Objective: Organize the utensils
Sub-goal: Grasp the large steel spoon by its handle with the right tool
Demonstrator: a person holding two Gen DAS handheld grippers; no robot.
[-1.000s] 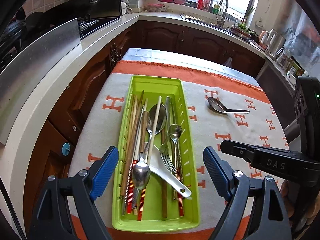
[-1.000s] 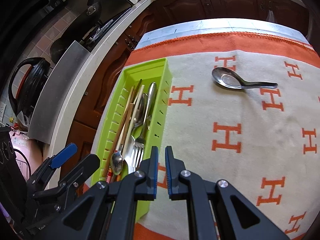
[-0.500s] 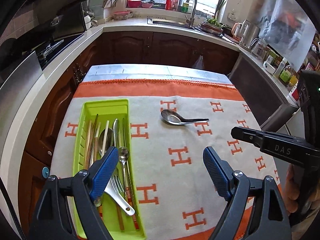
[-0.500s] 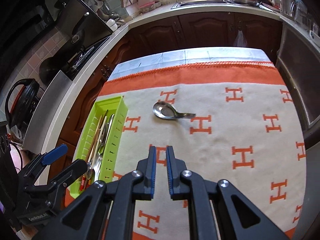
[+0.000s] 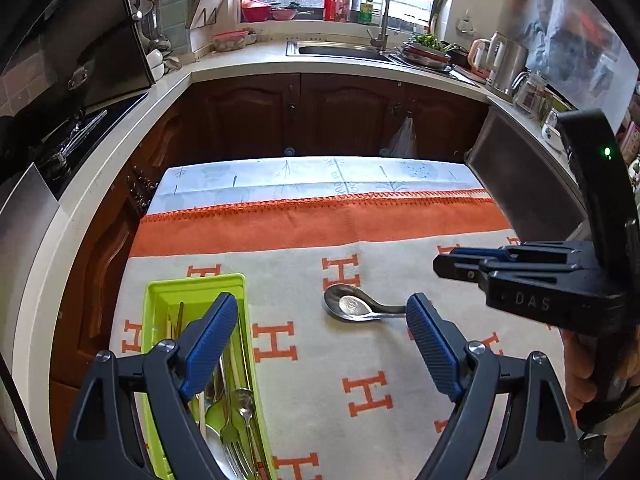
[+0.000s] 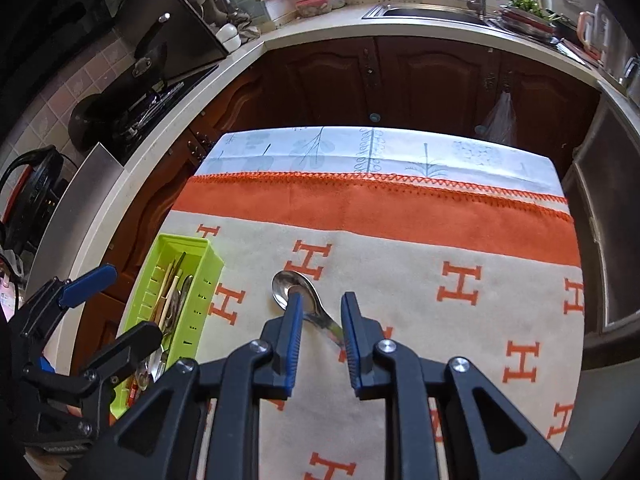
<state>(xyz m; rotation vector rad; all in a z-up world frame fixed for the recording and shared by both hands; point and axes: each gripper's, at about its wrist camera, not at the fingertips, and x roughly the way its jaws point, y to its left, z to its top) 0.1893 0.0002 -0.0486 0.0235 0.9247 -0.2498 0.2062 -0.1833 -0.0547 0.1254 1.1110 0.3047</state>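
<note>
1. Kitchen counters (image 5: 248,60) wrap around the work surface, a table under an orange-and-cream blanket (image 5: 320,224) printed with H letters, with a sink (image 5: 340,50) under the far window

2. Compared with a second ago, both of my views have swung off the green tray (image 5: 196,284) and onto the open blanket; the tray now sits at the lower left of the left view, where before it filled the middle

3. That tray holds the sorted cutlery: chopsticks, forks and spoons lying lengthwise inside it

4. One metal spoon (image 6: 298,300) is the only utensil I see outside the tray, lying flat on the blanket to the tray's right, bowl toward the tray and handle pointing away

5. My right gripper (image 6: 320,336) was pinched nearly closed a second ago; its jaws are opening now, and the spoon's neck and handle appear in the gap between them, though the pads do not press on it and I judge it has no hold yet

6. My left gripper (image 5: 320,344) hangs spread wide with nothing in it, above the blanket between tray and spoon

7. I read this as the reach for the last stray piece: next comes lowering the right jaws around the handle, closing, and carrying it to the tray

8. Risk: the thin, flat handle may slip or skate on the cloth
</note>
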